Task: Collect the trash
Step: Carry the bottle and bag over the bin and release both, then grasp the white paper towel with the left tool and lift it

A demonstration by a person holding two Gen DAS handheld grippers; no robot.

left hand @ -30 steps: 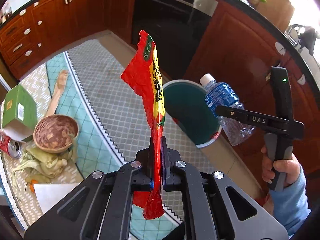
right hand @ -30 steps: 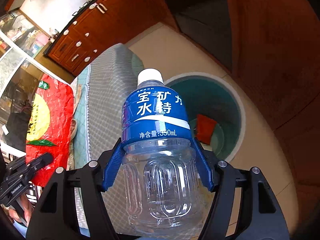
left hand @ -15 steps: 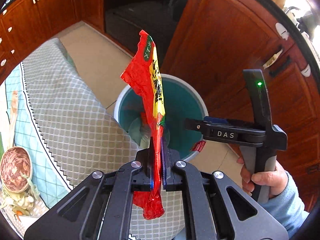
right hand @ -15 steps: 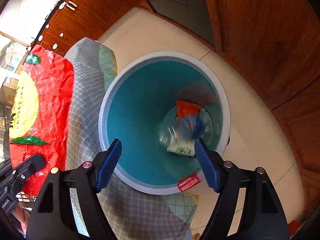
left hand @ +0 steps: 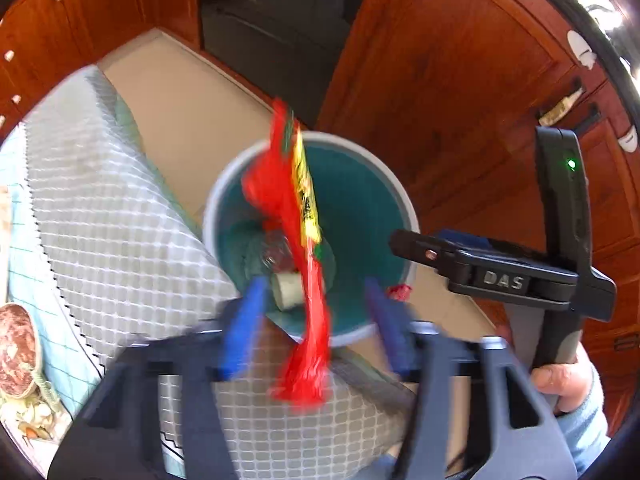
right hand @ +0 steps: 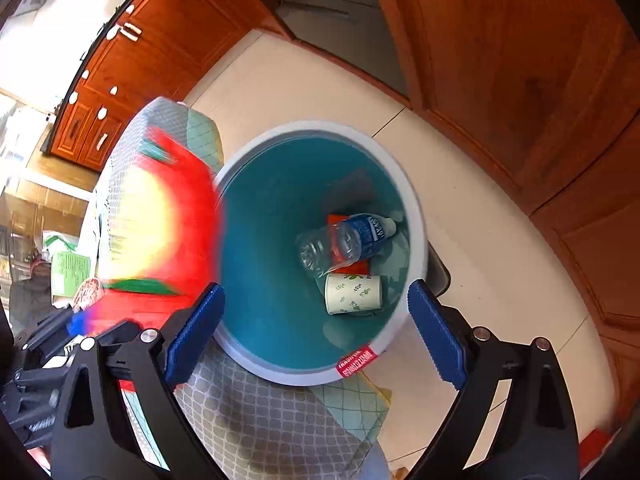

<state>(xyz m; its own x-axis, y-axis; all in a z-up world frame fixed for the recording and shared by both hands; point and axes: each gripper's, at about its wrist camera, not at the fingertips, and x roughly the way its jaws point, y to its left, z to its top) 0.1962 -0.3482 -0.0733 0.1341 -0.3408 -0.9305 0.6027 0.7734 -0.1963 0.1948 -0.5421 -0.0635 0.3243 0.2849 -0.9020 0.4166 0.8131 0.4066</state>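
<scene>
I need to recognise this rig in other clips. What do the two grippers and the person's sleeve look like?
Both grippers, left and right, are black framed, with ribbed blue pads and silver bolts. The right one carries "DAS" lettering and a green light on its upright handle. The sleeve is light blue.

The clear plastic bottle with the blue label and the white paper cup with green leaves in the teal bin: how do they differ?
The clear plastic bottle with the blue label is see-through and longer; the white paper cup with green leaves is opaque and stubbier. The bottle lies over red packaging; the cup sits nearer the camera. Both lie on their sides at the bottom of the teal bin.
</scene>
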